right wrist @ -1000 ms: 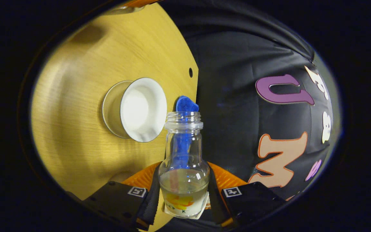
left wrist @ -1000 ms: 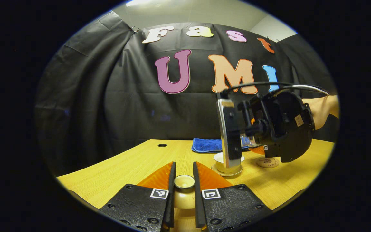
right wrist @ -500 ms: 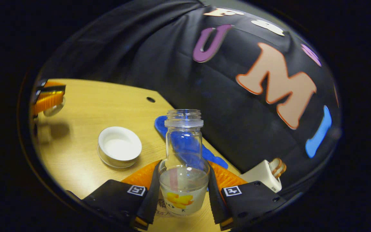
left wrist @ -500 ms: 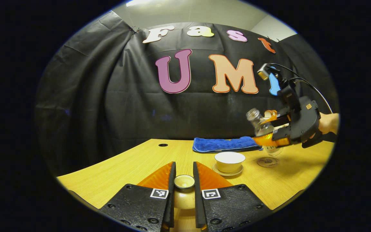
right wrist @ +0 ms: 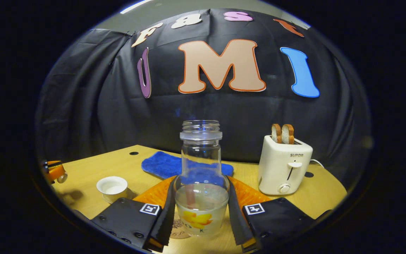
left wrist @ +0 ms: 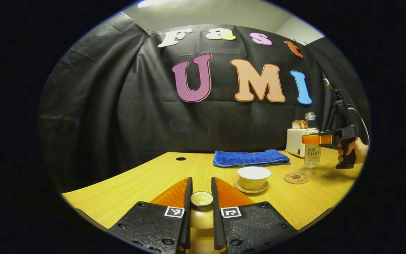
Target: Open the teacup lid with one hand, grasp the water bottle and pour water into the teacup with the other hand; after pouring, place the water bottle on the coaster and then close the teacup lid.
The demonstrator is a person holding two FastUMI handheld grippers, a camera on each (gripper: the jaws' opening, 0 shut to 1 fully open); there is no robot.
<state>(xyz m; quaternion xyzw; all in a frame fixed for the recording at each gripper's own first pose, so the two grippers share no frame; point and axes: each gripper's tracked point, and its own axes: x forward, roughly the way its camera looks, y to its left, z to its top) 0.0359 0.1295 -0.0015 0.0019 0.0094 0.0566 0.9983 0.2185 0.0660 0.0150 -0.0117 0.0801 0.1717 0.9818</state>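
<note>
In the left gripper view my left gripper [left wrist: 201, 211] is shut on the knob of the pale teacup lid [left wrist: 201, 199], held just above the table's near edge. The uncovered white teacup [left wrist: 253, 175] stands on its saucer, and the round coaster [left wrist: 296, 177] lies to its right. Beyond the coaster, the right gripper [left wrist: 315, 139] holds the clear water bottle [left wrist: 311, 144] upright. In the right gripper view my right gripper [right wrist: 200, 211] is shut on the bottle [right wrist: 201, 165], which holds some water. The coaster [right wrist: 177, 225] peeks out below it, and the teacup [right wrist: 112, 186] is to the left.
A folded blue towel [left wrist: 250, 157] lies behind the teacup. A white toaster [right wrist: 284, 165] with two bread slices stands at the back right. The left gripper [right wrist: 53, 171] with the lid sits at the far left of the right gripper view. Small holes mark the wooden table [left wrist: 146, 180].
The bottle has swung from tilted over the teacup back to upright and moved right, away from the cup to beside the coaster. The left gripper with the lid has stayed put.
</note>
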